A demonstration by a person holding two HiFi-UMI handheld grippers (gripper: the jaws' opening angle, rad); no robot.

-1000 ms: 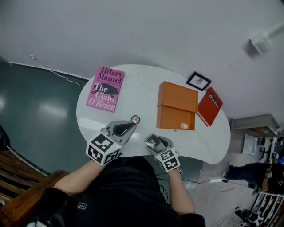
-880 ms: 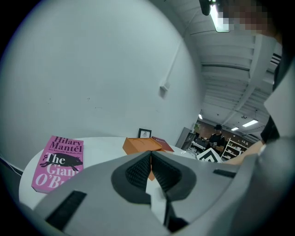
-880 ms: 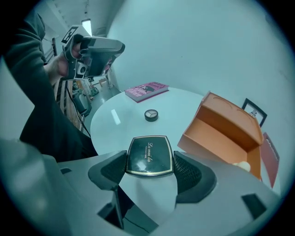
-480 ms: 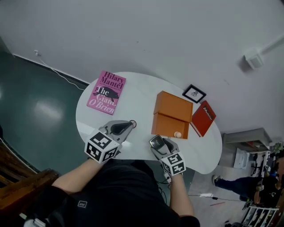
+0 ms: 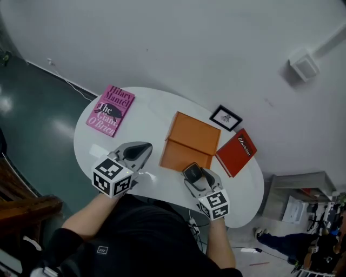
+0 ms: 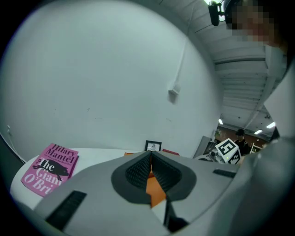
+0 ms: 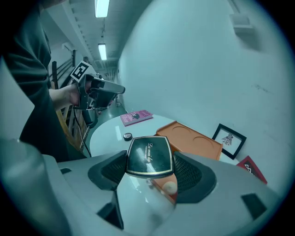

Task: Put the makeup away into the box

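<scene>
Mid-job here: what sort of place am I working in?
Probably a staged table in a lab or workshop, not a home. A white table stands against a bare wall with a pink book and a framed picture; the right gripper view shows strip lights overhead.

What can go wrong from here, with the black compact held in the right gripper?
1. The right gripper holds the glossy compact only by its side edges, so it may slip out.
2. The orange box looks closed, and the left gripper, shut and empty, is not at it; the compact could hit the lid.
</scene>
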